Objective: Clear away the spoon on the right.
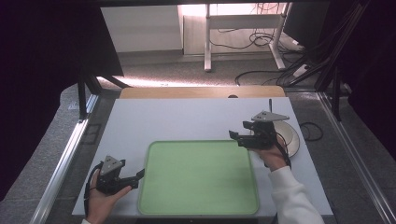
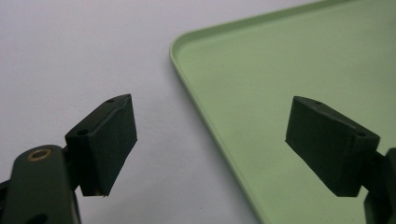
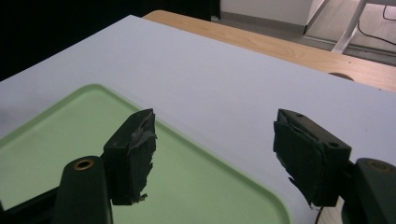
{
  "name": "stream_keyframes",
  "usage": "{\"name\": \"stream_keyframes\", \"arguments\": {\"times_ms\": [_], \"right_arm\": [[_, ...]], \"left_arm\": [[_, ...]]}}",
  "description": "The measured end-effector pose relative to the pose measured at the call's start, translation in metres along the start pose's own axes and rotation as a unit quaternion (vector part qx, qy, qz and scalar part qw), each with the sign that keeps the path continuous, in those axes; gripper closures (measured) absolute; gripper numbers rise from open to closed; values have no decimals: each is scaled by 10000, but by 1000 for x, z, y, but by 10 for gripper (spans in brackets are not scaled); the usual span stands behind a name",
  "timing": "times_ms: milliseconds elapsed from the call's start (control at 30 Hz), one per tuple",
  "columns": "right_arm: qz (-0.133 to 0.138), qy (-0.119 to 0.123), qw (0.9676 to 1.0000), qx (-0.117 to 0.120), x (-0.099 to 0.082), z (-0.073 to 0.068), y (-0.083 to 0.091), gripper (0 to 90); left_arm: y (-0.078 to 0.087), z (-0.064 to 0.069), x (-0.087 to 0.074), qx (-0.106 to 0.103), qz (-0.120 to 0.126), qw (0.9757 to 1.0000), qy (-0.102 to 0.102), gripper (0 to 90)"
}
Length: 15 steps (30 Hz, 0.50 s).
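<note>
On the white table (image 1: 187, 116) lies an empty green tray (image 1: 198, 177). Left gripper (image 1: 138, 175), jaws spread wide and holding nothing, hovers just beside the tray's left edge. Right gripper (image 1: 235, 136), also spread and empty, hangs over its far right corner, near a white plate (image 1: 290, 135).
</note>
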State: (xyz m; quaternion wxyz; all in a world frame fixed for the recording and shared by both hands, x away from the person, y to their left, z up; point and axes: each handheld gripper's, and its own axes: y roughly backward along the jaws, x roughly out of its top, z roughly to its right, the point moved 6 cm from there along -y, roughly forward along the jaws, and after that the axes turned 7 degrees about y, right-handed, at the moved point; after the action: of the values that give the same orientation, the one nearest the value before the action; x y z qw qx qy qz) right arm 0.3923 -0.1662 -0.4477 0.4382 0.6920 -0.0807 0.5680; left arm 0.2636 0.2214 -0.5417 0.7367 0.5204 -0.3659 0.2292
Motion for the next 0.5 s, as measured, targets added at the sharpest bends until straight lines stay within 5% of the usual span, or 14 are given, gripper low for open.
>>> {"name": "stream_keyframes", "arguments": {"times_ms": [500], "right_arm": [[-161, -125, 9994, -275, -2, 25, -5, 311]], "left_arm": [[0, 1, -2, 1, -36, 10000, -51, 163]]}}
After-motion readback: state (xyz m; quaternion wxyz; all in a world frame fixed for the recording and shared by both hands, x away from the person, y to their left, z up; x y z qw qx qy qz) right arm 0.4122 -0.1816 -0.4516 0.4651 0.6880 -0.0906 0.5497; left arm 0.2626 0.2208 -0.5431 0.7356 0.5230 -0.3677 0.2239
